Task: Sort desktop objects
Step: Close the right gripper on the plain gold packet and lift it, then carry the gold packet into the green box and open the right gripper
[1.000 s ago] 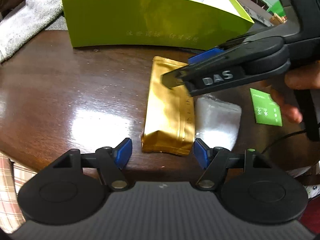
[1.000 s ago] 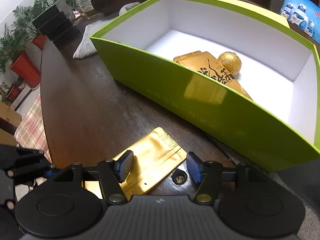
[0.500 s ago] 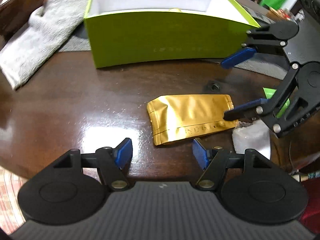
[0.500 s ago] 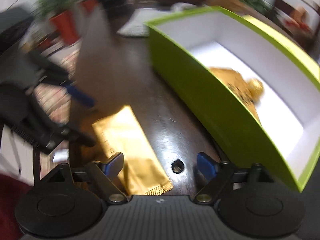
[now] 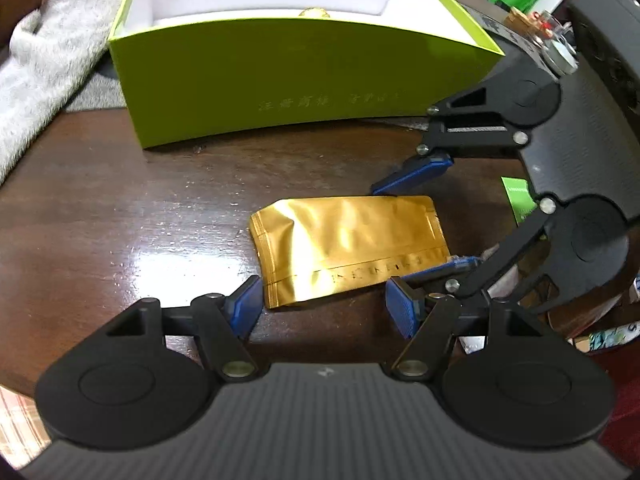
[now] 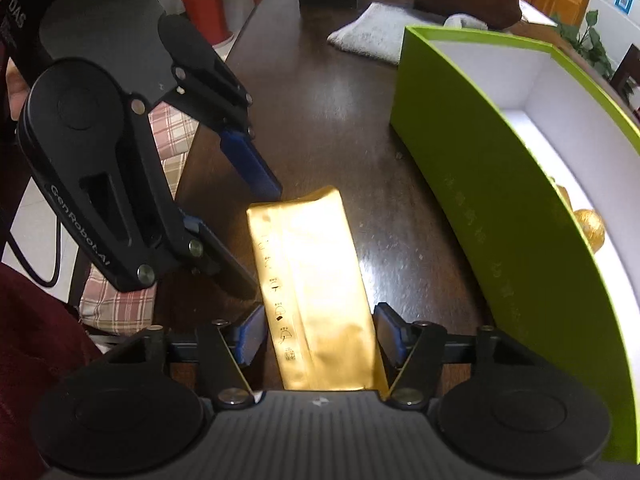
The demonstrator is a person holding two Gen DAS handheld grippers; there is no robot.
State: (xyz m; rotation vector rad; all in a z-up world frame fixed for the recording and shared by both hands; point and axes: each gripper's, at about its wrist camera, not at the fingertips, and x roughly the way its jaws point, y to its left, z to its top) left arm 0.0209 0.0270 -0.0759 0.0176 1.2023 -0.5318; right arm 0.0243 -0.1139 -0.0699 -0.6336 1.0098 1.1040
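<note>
Gold foil pouch point(image 6: 316, 288) flat on table point(image 5: 100, 216), between closing right claw point(image 6: 318, 338) pads, left claw point(image 5: 324, 308) apart at its end.

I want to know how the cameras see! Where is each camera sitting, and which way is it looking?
Left wrist: rides the left gripper, looking down along its fingers at the gold pouch and green box; the right gripper shows too.
Right wrist: rides the right gripper, its fingers closing around the pouch; a hand shows at the left edge.
Shared: pouch, box, table, grey towel.
</note>
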